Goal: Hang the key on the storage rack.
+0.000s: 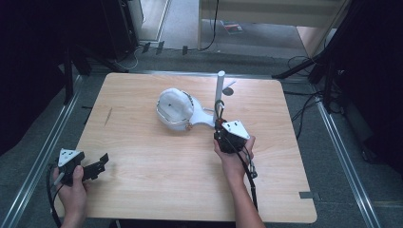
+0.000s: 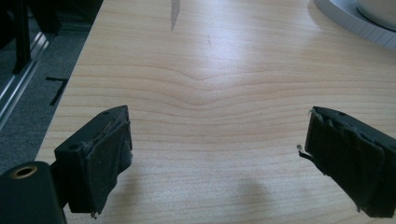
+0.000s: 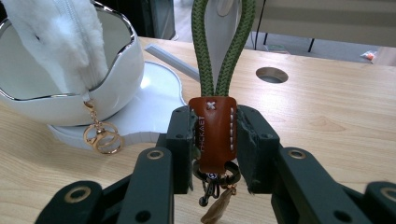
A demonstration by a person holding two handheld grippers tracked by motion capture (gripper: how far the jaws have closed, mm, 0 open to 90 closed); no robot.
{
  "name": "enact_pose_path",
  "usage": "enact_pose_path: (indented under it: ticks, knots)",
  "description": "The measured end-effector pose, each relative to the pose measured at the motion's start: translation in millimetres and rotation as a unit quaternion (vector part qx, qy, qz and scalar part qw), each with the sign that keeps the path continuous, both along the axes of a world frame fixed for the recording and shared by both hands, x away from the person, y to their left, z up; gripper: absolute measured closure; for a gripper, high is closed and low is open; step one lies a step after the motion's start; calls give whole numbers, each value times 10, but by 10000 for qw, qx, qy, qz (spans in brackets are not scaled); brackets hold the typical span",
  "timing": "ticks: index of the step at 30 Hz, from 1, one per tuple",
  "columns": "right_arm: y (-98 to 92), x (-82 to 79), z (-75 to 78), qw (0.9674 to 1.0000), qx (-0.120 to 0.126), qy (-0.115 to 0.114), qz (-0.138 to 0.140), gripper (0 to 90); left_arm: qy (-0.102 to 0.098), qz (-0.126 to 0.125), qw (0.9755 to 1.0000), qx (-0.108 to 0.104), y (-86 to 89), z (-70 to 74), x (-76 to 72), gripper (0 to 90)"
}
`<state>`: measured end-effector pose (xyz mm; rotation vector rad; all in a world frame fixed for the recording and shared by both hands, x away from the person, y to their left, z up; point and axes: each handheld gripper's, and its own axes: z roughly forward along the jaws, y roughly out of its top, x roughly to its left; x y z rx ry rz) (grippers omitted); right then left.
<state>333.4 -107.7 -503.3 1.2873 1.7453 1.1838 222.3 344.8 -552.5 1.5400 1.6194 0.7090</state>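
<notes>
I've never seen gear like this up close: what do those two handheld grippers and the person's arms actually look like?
Both the left gripper and the right gripper are black, each topped by a grey three-cornered plate and trailing a black cable. Their jaws are blocky, with worn dark pads and brass-ringed bolt holes. The forearms are bare, with no sleeves in sight.

A pale wooden tabletop (image 1: pixel 142 180) with rounded corners stands on grey carpeted floor (image 1: pixel 347 156). Metal rails (image 1: pixel 43 152) run along its left and right edges on the floor. A round cable hole (image 1: pixel 228 90) sits near the far edge. Dark equipment stands (image 1: pixel 328 57) and black cables (image 1: pixel 304 107) lie beyond the right edge. Past the far edge, lighter flooring (image 1: pixel 266 33) catches daylight, beside dark furniture (image 1: pixel 114 23) at the far left corner.
</notes>
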Motion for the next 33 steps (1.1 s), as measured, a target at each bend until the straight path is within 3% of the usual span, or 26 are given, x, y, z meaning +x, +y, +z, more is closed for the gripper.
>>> enact_pose_path:
  ticks: [6, 11, 20, 28, 33]
  knots:
    - [-19, 31, -15, 9999, 112, 84, 99, 665, -6, 3, 10000, -3, 0, -1, 0, 78]
    - [-52, 31, 7, 9996, 224, 36, 143, 545, 3, -2, 10000, 3, 0, 0, 0, 78]
    - [-190, -27, 91, 9987, 414, 124, 287, 434, 7, 2, 10000, 8, -1, 0, 0, 78]
    - [-389, -151, 155, 9989, 341, 186, 255, 331, 7, 2, 10000, 7, -1, 0, 0, 78]
    - [-516, -262, 188, 9992, 146, 247, 265, 189, 14, 5, 10000, 13, -2, 1, 0, 78]
